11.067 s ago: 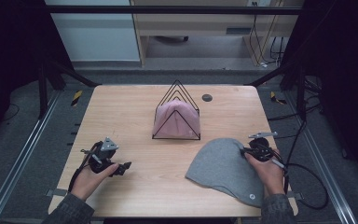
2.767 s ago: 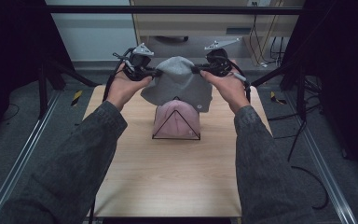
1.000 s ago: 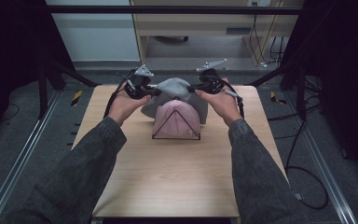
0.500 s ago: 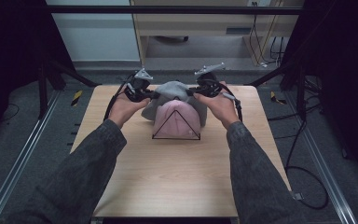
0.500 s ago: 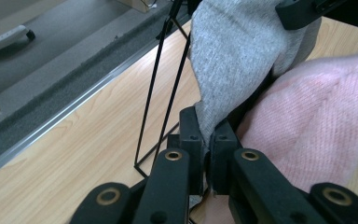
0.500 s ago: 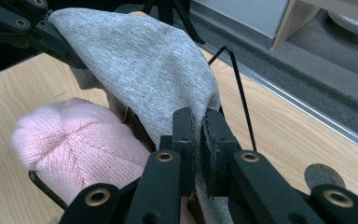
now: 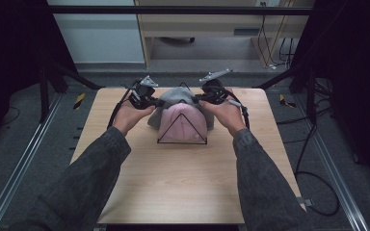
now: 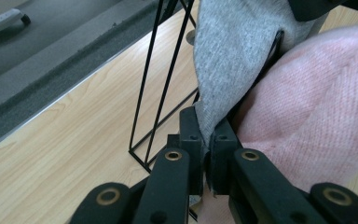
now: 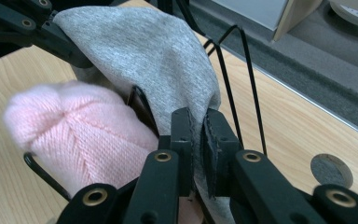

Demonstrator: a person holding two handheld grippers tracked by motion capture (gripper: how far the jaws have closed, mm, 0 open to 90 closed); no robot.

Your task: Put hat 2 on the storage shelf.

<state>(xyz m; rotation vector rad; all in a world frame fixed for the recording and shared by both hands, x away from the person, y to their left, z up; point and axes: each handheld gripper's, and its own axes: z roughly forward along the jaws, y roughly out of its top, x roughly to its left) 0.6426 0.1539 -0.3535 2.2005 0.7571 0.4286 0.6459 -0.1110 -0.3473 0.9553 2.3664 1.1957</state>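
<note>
Both forearms reach toward twelve o'clock in the high view. The left gripper (image 7: 158,102) sits at about eleven, the right gripper (image 7: 198,99) at about one, jaws facing each other, each clamped tight on cloth.

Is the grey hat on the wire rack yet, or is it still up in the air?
On the rack. The grey hat drapes over the black wire rack behind the pink hat, with the left gripper and right gripper pinching its edges.

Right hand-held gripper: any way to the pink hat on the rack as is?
Probably not right now. The right hand-held gripper is shut on the grey hat's edge, so its jaws are taken. The pink hat sits right beside it on the wire rack, partly under the grey one.
</note>
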